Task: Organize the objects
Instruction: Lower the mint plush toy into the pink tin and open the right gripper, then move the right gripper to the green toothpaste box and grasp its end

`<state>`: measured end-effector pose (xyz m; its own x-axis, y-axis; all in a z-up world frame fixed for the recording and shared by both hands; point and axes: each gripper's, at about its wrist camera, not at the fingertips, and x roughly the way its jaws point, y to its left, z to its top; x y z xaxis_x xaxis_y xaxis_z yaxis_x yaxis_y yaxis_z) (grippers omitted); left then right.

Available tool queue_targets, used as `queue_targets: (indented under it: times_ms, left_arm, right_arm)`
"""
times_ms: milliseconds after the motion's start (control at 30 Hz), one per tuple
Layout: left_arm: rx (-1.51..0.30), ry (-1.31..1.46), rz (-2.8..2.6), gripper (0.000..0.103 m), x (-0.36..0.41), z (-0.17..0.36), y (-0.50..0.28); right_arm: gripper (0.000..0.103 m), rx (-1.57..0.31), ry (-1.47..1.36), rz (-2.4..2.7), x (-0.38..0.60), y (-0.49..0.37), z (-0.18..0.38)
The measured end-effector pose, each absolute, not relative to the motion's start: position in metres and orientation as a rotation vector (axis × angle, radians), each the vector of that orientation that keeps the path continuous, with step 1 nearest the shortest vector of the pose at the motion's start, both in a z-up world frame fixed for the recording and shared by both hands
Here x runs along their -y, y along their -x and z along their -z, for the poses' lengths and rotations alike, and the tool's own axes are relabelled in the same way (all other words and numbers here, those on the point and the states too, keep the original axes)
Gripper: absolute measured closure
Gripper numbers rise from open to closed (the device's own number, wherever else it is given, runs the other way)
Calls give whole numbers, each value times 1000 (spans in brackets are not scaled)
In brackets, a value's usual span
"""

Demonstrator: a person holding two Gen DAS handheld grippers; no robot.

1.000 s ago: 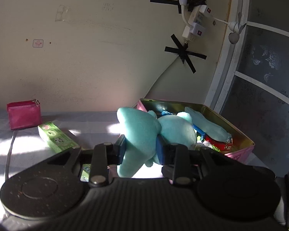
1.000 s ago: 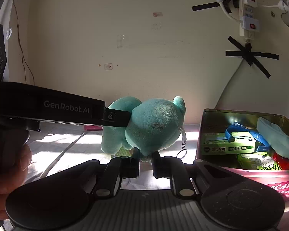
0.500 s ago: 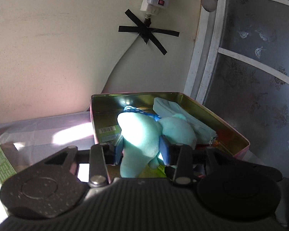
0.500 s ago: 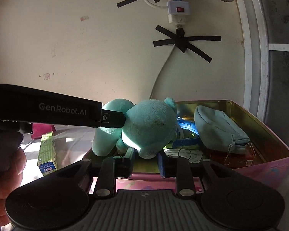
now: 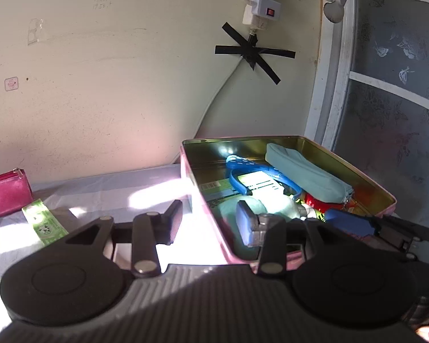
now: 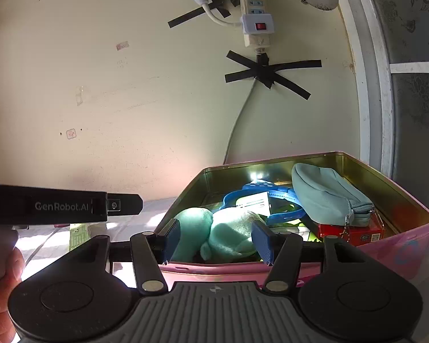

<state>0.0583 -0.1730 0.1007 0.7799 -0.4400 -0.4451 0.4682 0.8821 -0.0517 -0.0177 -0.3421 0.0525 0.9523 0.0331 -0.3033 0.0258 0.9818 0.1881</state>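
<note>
The teal plush toy (image 6: pixel 214 228) lies inside the pink tin (image 6: pixel 271 161), at its near left corner. My right gripper (image 6: pixel 216 240) hangs over the tin's front wall with the plush between its blue pads. Its jaws are opening and neither pad presses on the toy. My left gripper (image 5: pixel 208 221) is open and straddles the tin's (image 5: pixel 243 138) left wall, holding nothing. In the left wrist view only part of the plush (image 5: pixel 274 203) shows behind the right finger. The left gripper (image 6: pixel 114 204) also reaches in from the left in the right wrist view.
The tin also holds a teal zip pouch (image 6: pixel 326 194), a blue band (image 6: pixel 283 214), a red box (image 6: pixel 351 231) and green packets. On the cloth to its left lie a green box (image 5: pixel 44 223) and a pink wallet (image 5: pixel 7 197). A wall stands close behind, a glass door at right.
Both grippers carried the plush to the right, over the tin, and let it go. It now lies in the tin. The left gripper has drawn off it to the left.
</note>
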Motion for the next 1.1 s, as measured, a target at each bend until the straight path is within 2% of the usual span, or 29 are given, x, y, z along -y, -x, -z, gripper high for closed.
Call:
queue_targets:
  times_ms: [400,733,900,1033,1100]
  left_arm:
    - [-526,-48,274,60,58,-74,-62]
    - [-627,11,73,59,-29,-30,-93]
    - [-612,2,72,57,-37,-19,-94]
    - [-605,-29,72,55,-32,-17,-94]
    - [-604,-10,77,55,-35,-16,-94]
  right_arm:
    - [53,-305,-105,-131,261,14,-69]
    - [53,-436,-37,-252,186,-16,-41]
    - [53,-493,-17,-275,171,-26,-27]
    - [44,-514,6,-270,168,-38,-20]
    - [44,-514,33,-256,167,-48,-18]
